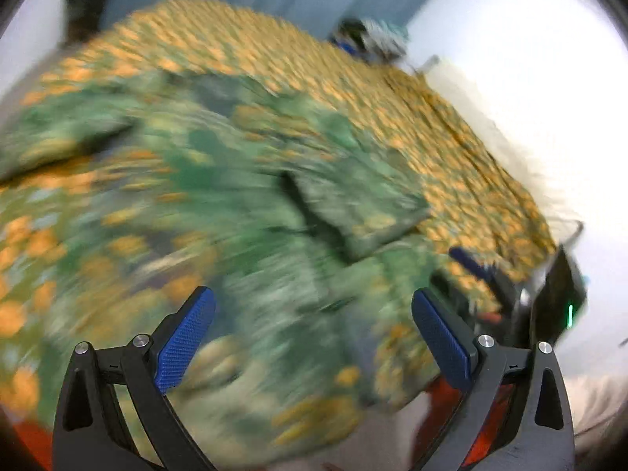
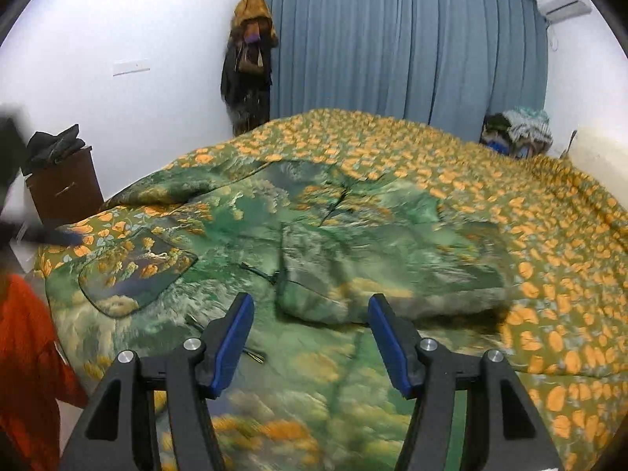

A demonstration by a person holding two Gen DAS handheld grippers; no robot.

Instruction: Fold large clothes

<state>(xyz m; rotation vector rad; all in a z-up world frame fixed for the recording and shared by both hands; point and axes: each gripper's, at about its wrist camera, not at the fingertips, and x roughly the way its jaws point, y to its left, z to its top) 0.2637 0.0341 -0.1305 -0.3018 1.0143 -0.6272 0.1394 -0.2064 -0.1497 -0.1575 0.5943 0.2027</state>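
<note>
A large green patterned garment (image 2: pixel 345 243) with orange flowers lies spread and partly folded on a bed with an orange-flowered cover (image 2: pixel 530 204). A folded flap of it (image 2: pixel 353 282) lies just ahead of my right gripper (image 2: pixel 310 306), which is open and empty above the cloth. In the blurred left wrist view the same garment (image 1: pixel 235 204) fills the middle. My left gripper (image 1: pixel 314 302) is open and empty above it. The other gripper (image 1: pixel 510 290) shows at the right edge of that view.
A brown bedside cabinet (image 2: pixel 62 192) with dark clothes on top stands at the left. Blue curtains (image 2: pixel 412 47) hang behind the bed. A coat and bag (image 2: pixel 247 62) hang in the corner. A pile of clothes (image 2: pixel 518 133) sits at the far right. Orange cloth (image 2: pixel 27 353) is at the near left.
</note>
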